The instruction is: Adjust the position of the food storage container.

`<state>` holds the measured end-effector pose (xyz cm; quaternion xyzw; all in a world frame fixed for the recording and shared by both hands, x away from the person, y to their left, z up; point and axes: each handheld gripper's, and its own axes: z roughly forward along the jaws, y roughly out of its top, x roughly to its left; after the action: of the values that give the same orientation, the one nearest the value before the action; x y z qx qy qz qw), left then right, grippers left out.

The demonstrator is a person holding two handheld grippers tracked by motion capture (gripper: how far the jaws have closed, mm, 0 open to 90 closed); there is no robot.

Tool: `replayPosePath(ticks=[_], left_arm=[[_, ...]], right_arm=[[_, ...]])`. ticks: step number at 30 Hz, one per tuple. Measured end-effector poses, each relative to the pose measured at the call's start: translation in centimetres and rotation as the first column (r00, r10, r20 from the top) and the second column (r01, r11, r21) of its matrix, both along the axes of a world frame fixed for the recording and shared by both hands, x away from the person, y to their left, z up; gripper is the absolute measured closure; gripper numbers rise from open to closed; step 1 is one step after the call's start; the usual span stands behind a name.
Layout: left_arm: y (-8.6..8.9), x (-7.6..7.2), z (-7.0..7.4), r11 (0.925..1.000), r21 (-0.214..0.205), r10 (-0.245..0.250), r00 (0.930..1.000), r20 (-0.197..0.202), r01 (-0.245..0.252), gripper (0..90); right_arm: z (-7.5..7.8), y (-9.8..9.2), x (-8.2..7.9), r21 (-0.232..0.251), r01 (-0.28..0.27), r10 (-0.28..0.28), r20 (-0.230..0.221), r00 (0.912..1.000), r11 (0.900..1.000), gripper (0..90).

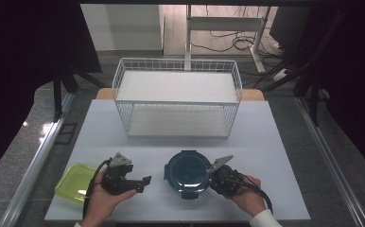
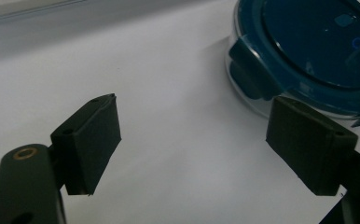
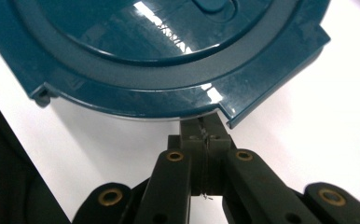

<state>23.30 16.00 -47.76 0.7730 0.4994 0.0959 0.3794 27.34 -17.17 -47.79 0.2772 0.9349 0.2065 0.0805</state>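
A round clear container with a dark teal clip-on lid (image 1: 186,170) sits near the table's front edge, between my two grippers. My right gripper (image 1: 208,176) is at its right rim with its jaws pressed together. In the right gripper view the closed tips (image 3: 205,126) reach under the edge of the lid (image 3: 159,46), at a notch in the rim; I cannot tell whether they pinch a clip there. My left gripper (image 1: 145,182) lies left of the container, open and pointing at it. Between its wide jaws (image 2: 192,144) is bare table, with the container (image 2: 308,42) beyond them.
A yellow-green square tub (image 1: 74,179) sits at the front left, beside the left hand. A white two-tier wire rack (image 1: 178,94) stands at the back of the white table (image 1: 265,142). Bare tabletop lies between rack and container.
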Motion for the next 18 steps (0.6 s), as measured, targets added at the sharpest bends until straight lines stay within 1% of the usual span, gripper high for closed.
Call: replayPosePath(ticks=[2,4,6,11,12,15,18], left_arm=[[0.1,0.0,0.0,1.0000,0.001,0.003,1.0000,0.000,-0.003,17.3],[0.2,0.1,0.0,1.0000,-0.001,0.009,1.0000,-0.001,-0.009,17.3],[0.3,0.1,0.0,0.9999,-0.001,0.012,0.9999,0.001,-0.012,17.2],[0.2,0.0,0.0,0.9999,0.005,0.013,0.9999,0.000,-0.013,17.4],[0.2,0.1,0.0,0.9999,0.007,0.012,0.9999,-0.002,-0.012,17.4],[0.2,0.0,-0.1,0.9999,0.007,0.013,0.9999,-0.001,-0.013,17.3],[0.3,-0.1,0.0,0.9999,0.005,0.014,0.9999,0.007,-0.014,17.4]], right_arm=[[0.0,0.8,0.0,-0.008,-0.013,0.013,0.004,0.9999,0.9999,88.8],[-0.1,1.4,0.1,-0.003,-0.021,0.021,0.001,0.9998,0.9998,88.8],[-0.1,1.6,0.2,-0.003,-0.026,0.026,0.005,0.9997,0.9997,88.8],[-0.2,1.9,0.4,0.007,-0.017,0.017,0.011,0.9998,0.9998,88.8],[-0.2,1.9,0.3,0.011,-0.019,0.019,0.005,0.9998,0.9998,88.8],[-0.2,1.7,0.3,0.036,-0.012,0.012,-0.001,0.9999,0.9993,88.7],[0.5,0.8,0.1,0.086,0.012,-0.011,-0.004,0.9999,0.9962,88.8]])
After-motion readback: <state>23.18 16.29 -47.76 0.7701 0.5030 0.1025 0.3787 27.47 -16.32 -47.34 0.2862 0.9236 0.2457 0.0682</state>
